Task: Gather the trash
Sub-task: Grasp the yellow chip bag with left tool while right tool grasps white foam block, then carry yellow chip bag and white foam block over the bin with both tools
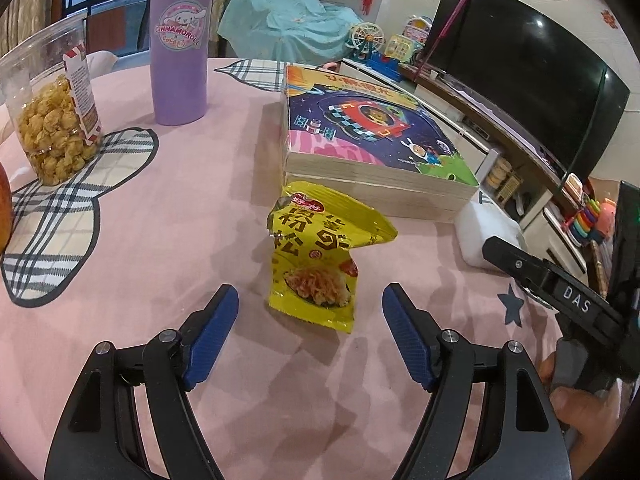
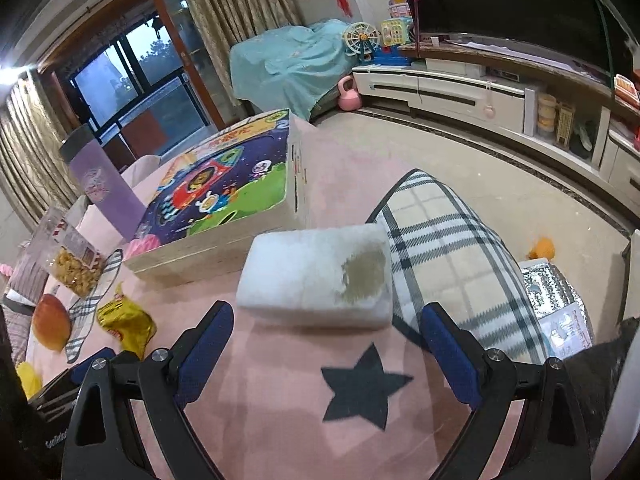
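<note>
A crumpled yellow snack wrapper (image 1: 316, 260) lies on the pink tablecloth (image 1: 160, 240) just ahead of my left gripper (image 1: 310, 304), which is open with the wrapper's near end between its blue fingertips, not touched. The wrapper (image 2: 126, 322) also shows at the left of the right wrist view. A white foam block (image 2: 316, 276) with a brownish stain rests in front of my right gripper (image 2: 328, 320), which is open and empty. In the left wrist view the foam block (image 1: 484, 232) sits at the right, with the right gripper's black body beside it.
A colourful boxed puzzle (image 1: 368, 140) stands behind the wrapper. A purple tumbler (image 1: 180, 44) and a popcorn jar (image 1: 52, 112) are at the back left. An apple (image 2: 50, 326) lies near the jar. The table edge drops to the floor at right, by a TV (image 1: 520, 68).
</note>
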### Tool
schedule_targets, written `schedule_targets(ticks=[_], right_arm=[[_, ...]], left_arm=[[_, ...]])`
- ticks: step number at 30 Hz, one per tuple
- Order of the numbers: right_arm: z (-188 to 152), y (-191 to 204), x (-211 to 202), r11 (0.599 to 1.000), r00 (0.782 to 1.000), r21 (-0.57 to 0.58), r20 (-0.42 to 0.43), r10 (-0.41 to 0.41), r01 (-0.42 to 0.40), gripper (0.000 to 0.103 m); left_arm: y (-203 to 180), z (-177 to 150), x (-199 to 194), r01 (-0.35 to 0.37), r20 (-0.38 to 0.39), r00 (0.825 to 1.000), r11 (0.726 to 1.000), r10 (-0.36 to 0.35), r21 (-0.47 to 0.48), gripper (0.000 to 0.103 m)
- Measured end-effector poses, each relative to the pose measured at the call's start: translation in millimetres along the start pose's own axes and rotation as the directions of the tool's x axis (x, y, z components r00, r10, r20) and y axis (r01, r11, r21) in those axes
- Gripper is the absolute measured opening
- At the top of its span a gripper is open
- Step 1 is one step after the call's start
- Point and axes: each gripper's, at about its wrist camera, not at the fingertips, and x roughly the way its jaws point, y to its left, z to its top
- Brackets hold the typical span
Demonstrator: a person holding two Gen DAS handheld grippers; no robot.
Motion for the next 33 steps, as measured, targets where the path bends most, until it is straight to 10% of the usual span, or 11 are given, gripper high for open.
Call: schedule_targets(ticks=[3,7,10,33], right_arm=[[2,4,3,1.0,1.0,-0.012,-0.001,0.005,-0.005,0.096],[3,11,9,0.999,1.0,-0.053,-0.015,-0.012,0.011,0.095],[2,10,10,0.999,1.0,-0.053,-0.02,-0.01,0.009,0.082],[-59,5,-102,0.991,0.991,-0.032,0.031,0.132,-0.131,0.081]], left_arm=[[-1,0,1,0.0,0.004,1.0,1.0,0.0,0.009,0.075],[-5,0,5,0.008,-0.01,1.0,1.0,-0.008,0.029,0.043],[-6,0,3,0.015,-0.002,1.0,0.999,-0.015,0.035,0.043],[-39,-73,-79,0.104,-0.004,0.995,0.992,-0.104,0.077,0.043]])
